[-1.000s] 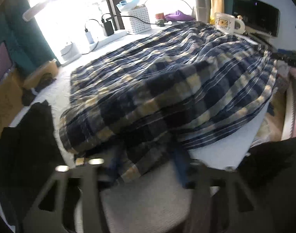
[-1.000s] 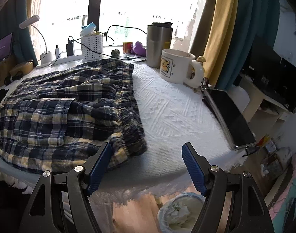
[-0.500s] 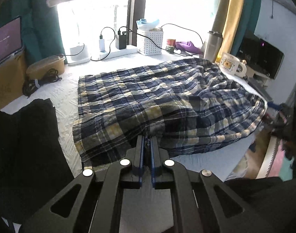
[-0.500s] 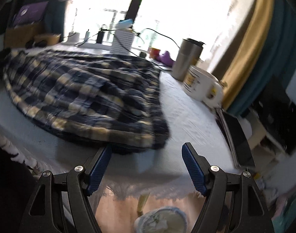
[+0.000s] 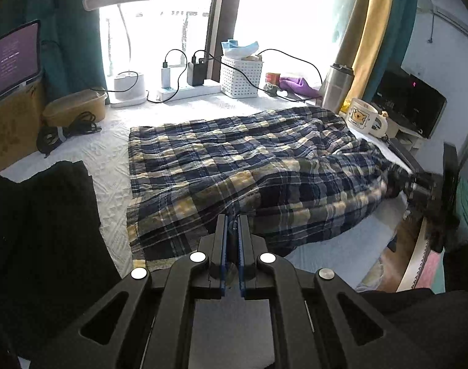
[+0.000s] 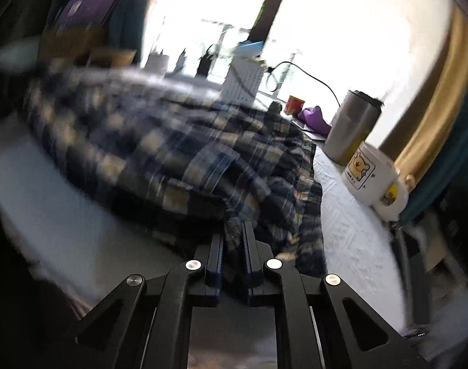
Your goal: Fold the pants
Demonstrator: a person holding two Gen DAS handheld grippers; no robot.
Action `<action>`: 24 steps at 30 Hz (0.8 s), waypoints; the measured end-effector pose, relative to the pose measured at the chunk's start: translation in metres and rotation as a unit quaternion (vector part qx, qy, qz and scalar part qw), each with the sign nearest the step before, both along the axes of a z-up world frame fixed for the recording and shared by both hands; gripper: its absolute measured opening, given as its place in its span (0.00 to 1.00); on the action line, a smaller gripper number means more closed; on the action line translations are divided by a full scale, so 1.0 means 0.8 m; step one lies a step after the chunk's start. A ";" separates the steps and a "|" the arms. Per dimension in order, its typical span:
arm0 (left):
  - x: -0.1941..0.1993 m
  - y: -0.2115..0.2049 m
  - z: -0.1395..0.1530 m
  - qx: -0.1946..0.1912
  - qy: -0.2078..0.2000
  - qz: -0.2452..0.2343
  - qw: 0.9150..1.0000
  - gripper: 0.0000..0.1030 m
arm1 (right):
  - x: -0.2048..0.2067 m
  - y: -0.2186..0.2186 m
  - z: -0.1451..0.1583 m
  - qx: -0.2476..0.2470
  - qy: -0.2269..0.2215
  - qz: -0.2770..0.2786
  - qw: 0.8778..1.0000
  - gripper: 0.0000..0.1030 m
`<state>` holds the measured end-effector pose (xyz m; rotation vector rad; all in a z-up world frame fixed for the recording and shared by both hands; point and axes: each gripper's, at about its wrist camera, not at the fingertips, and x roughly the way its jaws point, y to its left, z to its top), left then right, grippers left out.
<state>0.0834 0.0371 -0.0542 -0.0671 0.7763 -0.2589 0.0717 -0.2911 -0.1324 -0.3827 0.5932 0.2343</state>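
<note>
White textured worktop (image 5: 111, 160) under a bright window, cluttered along the far edge.

Left wrist view: plaid pants (image 5: 234, 166) spread across the worktop's middle, a black garment (image 5: 40, 215) just left of the pants, a bear mug (image 5: 364, 117) and steel tumbler (image 5: 338, 87) beyond the pants' far right corner. Left gripper (image 5: 232, 227) pinched tight on the pants' near hem, cloth tented up into the fingers (image 5: 220, 240). At the pants' right end, right gripper (image 5: 424, 184) dimly seen, blurred.

Right wrist view, smeared by motion: right gripper (image 6: 235, 233) with fingers just closed, a bunch of plaid waistband caught between them; mug (image 6: 369, 175) right of the pants (image 6: 172, 153).

Step in hand, as judged: both near corners gripped, ready for the fold. Next move likely calls for lifting both ends together and carrying the near edge over toward the pants' far edge, level and evenly tensioned, clear of the mug.
</note>
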 end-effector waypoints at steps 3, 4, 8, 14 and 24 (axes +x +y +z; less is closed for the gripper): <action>0.009 0.001 -0.002 0.005 -0.002 -0.011 1.000 0.04 | 0.023 -0.019 0.022 0.080 0.005 -0.016 0.997 0.08; 0.015 0.001 -0.004 0.008 -0.001 -0.013 1.000 0.04 | 0.032 -0.022 0.028 0.092 0.005 -0.020 0.996 0.08; 0.037 0.002 -0.012 0.023 0.005 -0.025 0.999 0.05 | 0.061 -0.017 0.046 0.087 -0.004 -0.026 0.996 0.08; 0.066 0.004 -0.024 0.035 0.025 -0.040 0.998 0.15 | 0.113 -0.010 0.049 0.081 0.018 -0.027 0.996 0.07; 0.050 -0.034 -0.023 0.083 0.021 -0.104 0.991 0.74 | 0.171 -0.011 0.032 0.103 0.069 -0.035 0.992 0.08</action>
